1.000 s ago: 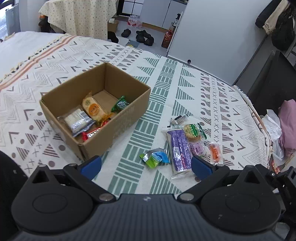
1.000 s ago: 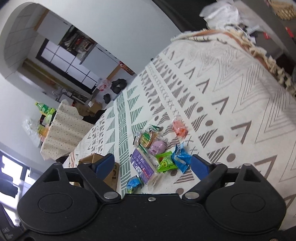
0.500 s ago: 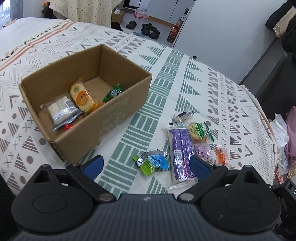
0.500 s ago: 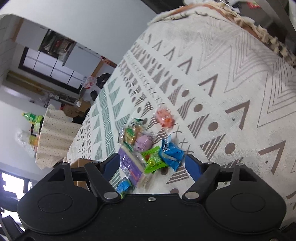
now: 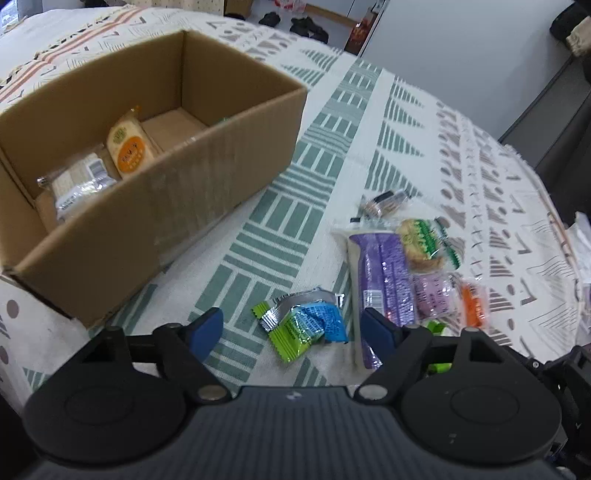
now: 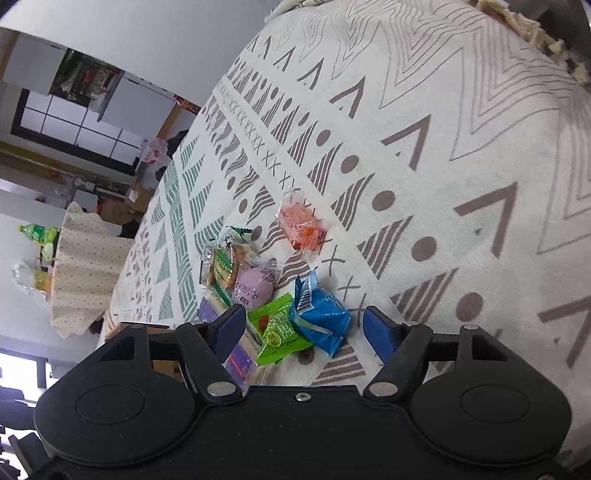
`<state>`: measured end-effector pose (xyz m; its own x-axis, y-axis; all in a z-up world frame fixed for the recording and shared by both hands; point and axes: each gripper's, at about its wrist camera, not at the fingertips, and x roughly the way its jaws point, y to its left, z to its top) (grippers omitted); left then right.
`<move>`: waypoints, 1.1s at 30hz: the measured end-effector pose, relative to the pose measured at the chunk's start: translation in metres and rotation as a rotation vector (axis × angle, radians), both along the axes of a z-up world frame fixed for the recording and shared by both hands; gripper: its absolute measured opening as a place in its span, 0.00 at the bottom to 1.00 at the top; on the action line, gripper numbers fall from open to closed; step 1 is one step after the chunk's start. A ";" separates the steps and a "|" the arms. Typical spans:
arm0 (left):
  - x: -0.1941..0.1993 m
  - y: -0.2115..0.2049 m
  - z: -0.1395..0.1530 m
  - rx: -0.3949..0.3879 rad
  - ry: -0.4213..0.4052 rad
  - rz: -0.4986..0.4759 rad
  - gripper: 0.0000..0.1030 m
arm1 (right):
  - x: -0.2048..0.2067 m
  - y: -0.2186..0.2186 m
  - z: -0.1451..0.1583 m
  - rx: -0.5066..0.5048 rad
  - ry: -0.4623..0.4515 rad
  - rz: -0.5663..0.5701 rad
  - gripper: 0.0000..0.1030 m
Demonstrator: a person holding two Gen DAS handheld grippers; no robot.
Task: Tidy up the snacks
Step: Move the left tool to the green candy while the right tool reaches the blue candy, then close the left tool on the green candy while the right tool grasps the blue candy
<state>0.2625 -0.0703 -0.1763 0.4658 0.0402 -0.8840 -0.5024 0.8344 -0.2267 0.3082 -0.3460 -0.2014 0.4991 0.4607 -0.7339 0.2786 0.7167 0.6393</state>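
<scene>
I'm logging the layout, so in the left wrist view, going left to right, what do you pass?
Cardboard box → green and blue wrappers → long purple packet → pink packet → orange packet.

Print shows on several snack wrappers [image 6: 255, 286], but none of it can be read.

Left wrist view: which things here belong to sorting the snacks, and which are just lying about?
Job:
- cardboard box, already holding some packets
- loose snacks on the tablecloth: green and blue packets, purple packet, biscuit pack, orange packet
- left gripper, jaws open and just been closing, packets between them

Lying about:
- shoes on the floor
- dark clothing hanging
</scene>
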 end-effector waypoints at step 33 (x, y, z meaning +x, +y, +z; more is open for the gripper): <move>-0.039 0.003 0.052 0.038 -0.128 -0.030 0.30 | -0.011 0.024 0.021 -0.056 -0.115 0.093 0.32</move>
